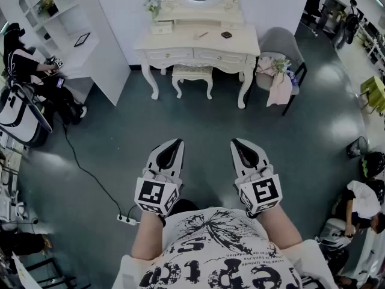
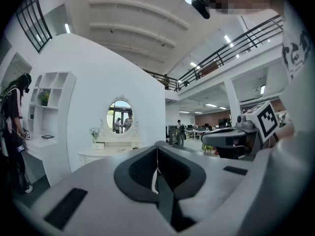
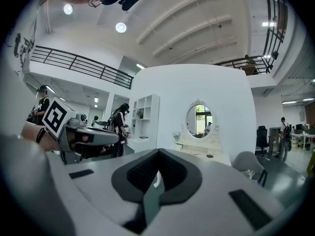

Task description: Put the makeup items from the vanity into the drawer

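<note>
Opening stage of the task, seen from the head view and both gripper views. The vanity desk (image 1: 180,43) stands against the far wall, well apart from the person, with open floor (image 1: 198,119) between them. On its top lie a small dark item (image 1: 226,34) towards the right and a slim pale item (image 1: 201,35) near the middle; a pale box (image 1: 161,27) sits at the left under a small bunch of flowers (image 1: 152,6). Which of these count as makeup cannot be told at this distance. Both drawer fronts (image 1: 171,55) below the top appear closed, and a stool (image 1: 192,73) is tucked in beneath them. The left tool (image 1: 178,142) and the right tool (image 1: 235,142) are held level side by side in front of the person's body, pointing towards the desk. In each gripper view the jaws meet along a single seam with nothing between them, so both tools are closed and empty. By this evidence nothing has been stowed: the approach to the desk, the opening of a drawer and the transfer of every item all remain to be done.
</note>
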`<state>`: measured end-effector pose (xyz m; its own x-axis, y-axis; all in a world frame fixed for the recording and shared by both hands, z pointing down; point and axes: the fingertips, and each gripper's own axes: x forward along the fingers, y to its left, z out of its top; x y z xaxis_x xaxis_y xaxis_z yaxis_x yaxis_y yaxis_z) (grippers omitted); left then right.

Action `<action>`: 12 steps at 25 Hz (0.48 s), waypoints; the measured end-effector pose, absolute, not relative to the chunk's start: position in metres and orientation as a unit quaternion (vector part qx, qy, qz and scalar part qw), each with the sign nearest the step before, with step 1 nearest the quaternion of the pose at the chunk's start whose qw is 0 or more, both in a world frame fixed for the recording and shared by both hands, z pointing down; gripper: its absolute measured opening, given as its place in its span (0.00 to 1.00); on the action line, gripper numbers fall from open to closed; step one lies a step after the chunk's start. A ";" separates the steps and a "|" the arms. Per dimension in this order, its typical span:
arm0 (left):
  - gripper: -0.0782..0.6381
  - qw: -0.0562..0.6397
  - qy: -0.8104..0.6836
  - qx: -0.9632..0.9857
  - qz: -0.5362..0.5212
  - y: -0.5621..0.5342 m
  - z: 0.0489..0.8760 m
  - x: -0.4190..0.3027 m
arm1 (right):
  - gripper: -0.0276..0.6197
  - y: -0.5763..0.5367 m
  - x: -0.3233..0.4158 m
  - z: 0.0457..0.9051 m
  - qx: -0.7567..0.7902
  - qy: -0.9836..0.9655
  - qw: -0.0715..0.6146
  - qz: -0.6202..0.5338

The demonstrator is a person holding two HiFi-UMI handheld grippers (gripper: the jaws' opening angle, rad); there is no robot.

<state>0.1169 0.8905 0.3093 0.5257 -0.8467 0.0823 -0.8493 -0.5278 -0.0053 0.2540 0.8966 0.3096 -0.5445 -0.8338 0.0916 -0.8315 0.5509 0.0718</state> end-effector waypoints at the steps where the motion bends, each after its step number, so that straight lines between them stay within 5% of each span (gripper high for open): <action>1: 0.14 0.018 -0.486 0.873 0.037 0.890 0.310 0.116 | 0.07 0.896 0.254 0.311 0.476 -0.878 0.058 -0.008; 12: 0.14 0.029 -0.486 0.872 0.043 0.885 0.321 0.117 | 0.07 0.891 0.258 0.320 0.482 -0.875 0.047 0.018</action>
